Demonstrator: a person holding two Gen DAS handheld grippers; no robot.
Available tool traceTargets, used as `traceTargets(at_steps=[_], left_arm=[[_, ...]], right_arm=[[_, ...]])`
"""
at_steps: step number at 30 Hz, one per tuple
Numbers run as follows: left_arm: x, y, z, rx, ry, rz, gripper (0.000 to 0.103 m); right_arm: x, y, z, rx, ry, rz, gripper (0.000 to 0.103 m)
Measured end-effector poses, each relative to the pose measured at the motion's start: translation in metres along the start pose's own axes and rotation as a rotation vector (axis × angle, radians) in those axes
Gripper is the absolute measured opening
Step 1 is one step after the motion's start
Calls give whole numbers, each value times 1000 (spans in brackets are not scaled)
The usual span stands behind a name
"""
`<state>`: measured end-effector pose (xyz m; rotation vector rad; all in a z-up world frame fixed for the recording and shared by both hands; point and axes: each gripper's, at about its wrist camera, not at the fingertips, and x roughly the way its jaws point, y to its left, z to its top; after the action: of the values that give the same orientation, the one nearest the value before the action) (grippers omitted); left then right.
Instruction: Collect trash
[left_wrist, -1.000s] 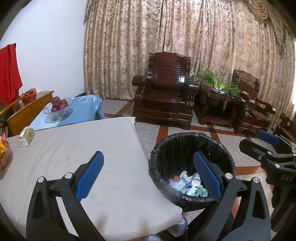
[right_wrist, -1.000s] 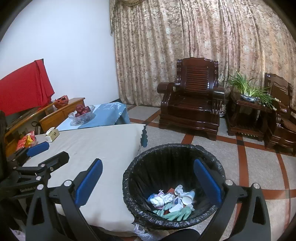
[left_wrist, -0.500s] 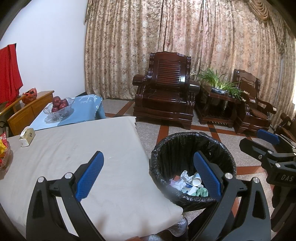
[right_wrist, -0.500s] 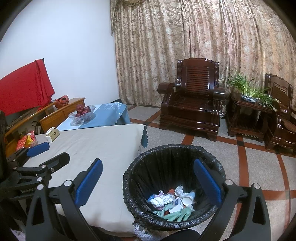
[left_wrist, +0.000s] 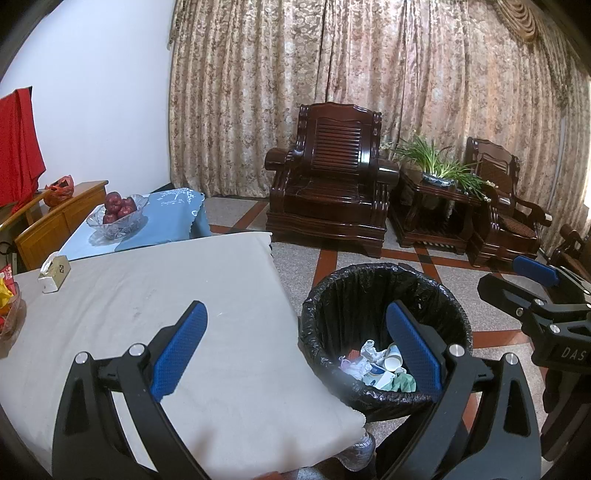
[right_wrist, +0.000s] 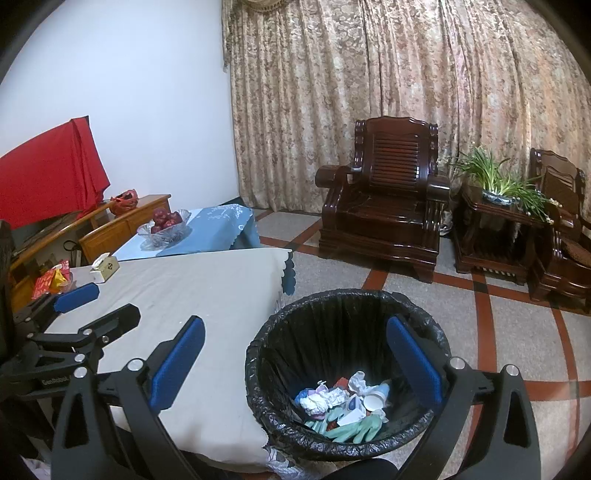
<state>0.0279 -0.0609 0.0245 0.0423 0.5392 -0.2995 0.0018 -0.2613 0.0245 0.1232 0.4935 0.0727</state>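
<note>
Crinkled glossy black plastic lines the bin (right_wrist: 347, 314) — crumpled paper and paper cups (right_wrist: 373, 400) lie inside; matt beige cloth (left_wrist: 166, 295) covers the desk; the armchair (left_wrist: 332, 195) is polished dark wood — the fruit bowl (right_wrist: 164, 229) clear cut glass

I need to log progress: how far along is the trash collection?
Done: cups, paper and gloves lie in the black bin. In hand: nothing; left gripper and right gripper are open. Left: no loose trash shows on the beige table.

Left claw (left_wrist: 295, 354) gapes empty over the bench (left_wrist: 155, 295) corner, beside the trash-filled bin (left_wrist: 384, 332).
</note>
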Motion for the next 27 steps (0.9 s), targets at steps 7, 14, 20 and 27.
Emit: traceTargets(at_steps=[7,14,20,27], left_arm=[[0,0,0,0,-1,0,95],[0,0,1,-2,0,0,95],[0,0,1,-2,1,0,95],[0,0,1,-2,1,1,95]], right_arm=[[1,1,0,1,0,1,97],[1,1,-1,0,0,1,97],[1,2,-1,1,0,0,97],[1,2,-2,1,1,0,97]])
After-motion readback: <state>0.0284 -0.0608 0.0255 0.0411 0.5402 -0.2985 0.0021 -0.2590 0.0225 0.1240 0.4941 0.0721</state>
